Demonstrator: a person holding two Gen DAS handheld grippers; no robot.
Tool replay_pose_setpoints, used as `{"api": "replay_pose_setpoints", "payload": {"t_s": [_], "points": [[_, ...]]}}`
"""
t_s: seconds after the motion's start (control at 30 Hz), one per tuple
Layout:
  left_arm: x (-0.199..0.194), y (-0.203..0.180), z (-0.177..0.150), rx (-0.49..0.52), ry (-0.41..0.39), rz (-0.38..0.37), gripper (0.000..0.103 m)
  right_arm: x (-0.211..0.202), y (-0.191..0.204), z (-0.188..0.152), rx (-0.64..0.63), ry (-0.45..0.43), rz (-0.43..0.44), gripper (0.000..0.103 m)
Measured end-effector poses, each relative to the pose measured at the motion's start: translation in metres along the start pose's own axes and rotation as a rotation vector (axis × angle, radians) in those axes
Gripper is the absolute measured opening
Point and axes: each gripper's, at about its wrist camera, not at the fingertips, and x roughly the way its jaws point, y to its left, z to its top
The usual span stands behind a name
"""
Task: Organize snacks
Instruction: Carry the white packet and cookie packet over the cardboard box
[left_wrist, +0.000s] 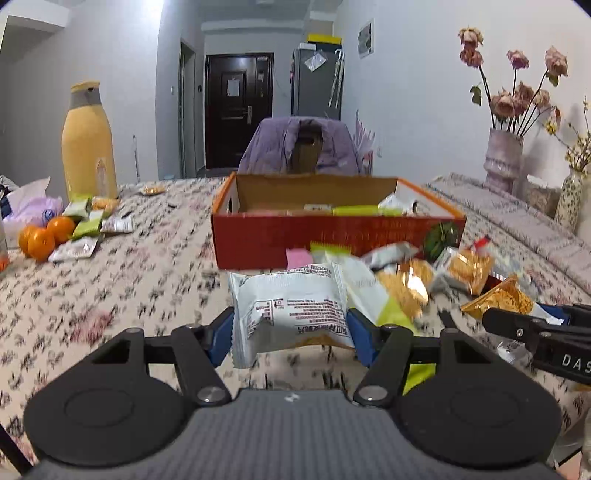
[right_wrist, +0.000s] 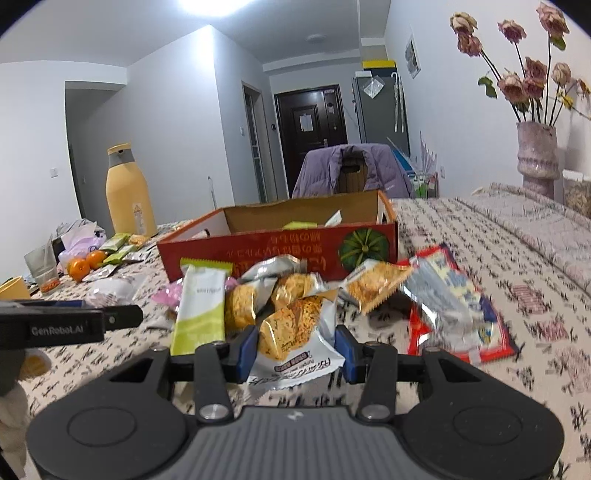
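A red cardboard box (left_wrist: 332, 240) stands open on the patterned tablecloth, with a few packets inside; it also shows in the right wrist view (right_wrist: 280, 251). A heap of snack packets (left_wrist: 424, 277) lies in front of it. My left gripper (left_wrist: 290, 325) is shut on a white snack packet (left_wrist: 291, 302), held above the cloth short of the box. My right gripper (right_wrist: 295, 350) is shut on a packet with a golden snack picture (right_wrist: 295, 332), at the near edge of the heap (right_wrist: 280, 295). A green-and-white bar (right_wrist: 201, 306) lies to its left.
A tall yellow bottle (left_wrist: 88, 144), oranges (left_wrist: 44, 236) and more packets (left_wrist: 92, 225) lie at the left. A red-blue flat packet (right_wrist: 461, 306) lies right of the heap. A vase of dried flowers (left_wrist: 504, 158) stands at the right. A chair with a purple jacket (left_wrist: 299, 147) stands behind the box.
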Motion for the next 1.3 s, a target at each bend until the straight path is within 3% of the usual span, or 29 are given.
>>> {"api": "replay_pose_setpoints", "payload": {"t_s": [0.77, 1.13, 1.3], "points": [[0.066, -0.001, 0.108, -0.021, -0.130, -0.047, 0.065, 0.072, 0.007, 0.109, -0.078, -0.174, -0.054, 0.044], [0.121, 0.000, 0.153, -0.052, -0.146, -0.020, 0.065, 0.127, -0.001, 0.154, -0.079, -0.187, -0.081, 0.044], [0.152, 0.004, 0.151, -0.083, -0.143, 0.018, 0.065, 0.158, -0.018, 0.148, -0.028, -0.154, -0.114, 0.044]]}}
